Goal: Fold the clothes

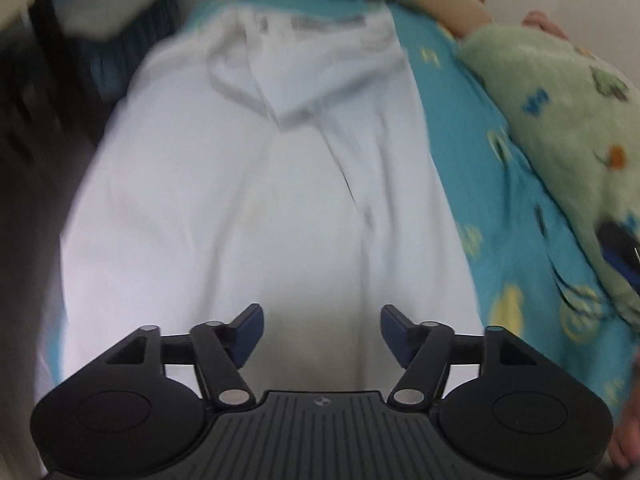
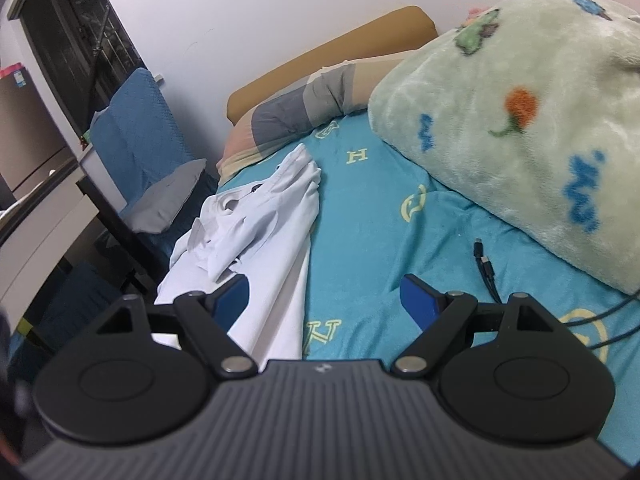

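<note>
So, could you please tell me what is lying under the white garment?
The white garment lies on the turquoise patterned bedsheet, which shows along its right side. Whatever sits beneath its middle is covered.

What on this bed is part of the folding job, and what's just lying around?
For the job: white shirt, left gripper, right gripper, both open and empty.

Lying about: green blanket, black cable, striped pillow, blue bedsheet.

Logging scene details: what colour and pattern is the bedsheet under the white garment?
Turquoise bedsheet with pale yellow letters and circular motifs, clearest in the right wrist view.
</note>
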A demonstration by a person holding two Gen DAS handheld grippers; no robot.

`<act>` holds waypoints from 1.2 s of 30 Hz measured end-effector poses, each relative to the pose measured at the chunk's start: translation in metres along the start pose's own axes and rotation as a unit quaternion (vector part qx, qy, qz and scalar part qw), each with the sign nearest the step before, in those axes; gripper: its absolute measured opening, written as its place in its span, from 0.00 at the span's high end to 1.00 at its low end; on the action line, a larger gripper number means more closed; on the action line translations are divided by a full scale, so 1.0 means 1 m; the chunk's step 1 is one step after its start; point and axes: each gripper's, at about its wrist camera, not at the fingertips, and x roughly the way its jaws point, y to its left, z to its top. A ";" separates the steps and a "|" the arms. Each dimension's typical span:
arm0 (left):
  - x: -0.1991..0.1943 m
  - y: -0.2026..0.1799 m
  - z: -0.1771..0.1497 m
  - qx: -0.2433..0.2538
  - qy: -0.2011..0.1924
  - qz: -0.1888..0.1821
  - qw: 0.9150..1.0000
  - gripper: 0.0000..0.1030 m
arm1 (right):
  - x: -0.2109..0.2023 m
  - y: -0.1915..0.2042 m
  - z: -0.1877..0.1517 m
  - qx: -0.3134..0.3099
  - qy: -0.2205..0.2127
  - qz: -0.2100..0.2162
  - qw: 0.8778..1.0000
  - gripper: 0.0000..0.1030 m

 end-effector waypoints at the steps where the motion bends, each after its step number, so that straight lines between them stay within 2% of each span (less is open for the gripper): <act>1: 0.010 0.003 0.016 0.002 -0.025 0.010 1.000 0.30 | 0.005 0.000 -0.001 -0.001 -0.001 -0.002 1.000 0.19; 3: 0.029 0.009 0.048 0.004 -0.073 0.027 0.997 0.30 | 0.015 0.001 -0.004 -0.004 -0.002 -0.007 1.000 0.19; 9: 0.106 0.033 0.133 -0.072 -0.167 0.002 0.983 0.31 | 0.053 -0.008 -0.013 0.013 0.021 -0.019 1.000 0.19; 13: 0.175 0.039 0.163 -0.117 -0.176 0.027 0.977 0.33 | 0.075 -0.018 -0.016 0.024 0.025 -0.028 0.999 0.19; 15: 0.202 0.049 0.173 -0.137 -0.171 0.038 0.975 0.39 | 0.085 -0.024 -0.016 0.036 0.028 -0.032 0.998 0.19; 16: 0.209 0.052 0.177 -0.145 -0.171 0.034 0.974 0.53 | 0.089 -0.027 -0.017 0.041 0.028 -0.034 0.998 0.19; 17: 0.210 0.053 0.179 -0.146 -0.173 0.021 0.974 0.79 | 0.093 -0.029 -0.018 0.046 0.027 -0.036 0.998 0.19; 18: 0.210 0.054 0.182 -0.145 -0.176 0.009 0.974 0.94 | 0.096 -0.031 -0.019 0.050 0.025 -0.037 0.998 0.19; 19: 0.204 0.049 0.188 -0.128 -0.187 -0.002 0.974 0.99 | 0.099 -0.033 -0.019 0.054 0.023 -0.038 0.998 0.19; 20: 0.199 0.044 0.194 -0.111 -0.200 -0.011 0.973 0.99 | 0.100 -0.034 -0.020 0.056 0.020 -0.038 0.997 0.19; 23: 0.174 0.023 0.220 -0.047 -0.262 0.004 0.964 0.99 | 0.103 -0.034 -0.021 0.054 0.012 -0.037 0.998 0.19; 27: 0.177 0.010 0.255 -0.052 -0.276 0.079 0.957 0.98 | 0.105 -0.031 -0.022 0.042 0.009 -0.032 0.999 0.19; 28: 0.180 0.010 0.259 -0.063 -0.275 0.084 0.956 0.97 | 0.105 -0.030 -0.022 0.040 0.010 -0.031 0.999 0.19; 30: 0.182 0.010 0.258 -0.081 -0.262 0.073 0.959 0.86 | 0.104 -0.028 -0.022 0.033 0.010 -0.032 0.999 0.19; 31: 0.181 0.010 0.255 -0.087 -0.255 0.065 0.961 0.70 | 0.103 -0.027 -0.022 0.030 0.008 -0.031 0.999 0.19; 32: 0.176 0.009 0.247 -0.083 -0.253 0.061 0.962 0.61 | 0.102 -0.026 -0.021 0.027 0.006 -0.029 0.999 0.19; 34: 0.163 0.004 0.225 -0.069 -0.245 0.058 0.965 0.54 | 0.101 -0.024 -0.021 0.023 0.004 -0.027 0.999 0.19; 35: 0.151 0.004 0.209 -0.072 -0.236 0.047 0.968 0.48 | 0.101 -0.023 -0.021 0.021 0.004 -0.025 0.999 0.19; 36: 0.140 0.005 0.192 -0.076 -0.227 0.034 0.970 0.46 | 0.101 -0.022 -0.020 0.021 0.006 -0.023 1.000 0.19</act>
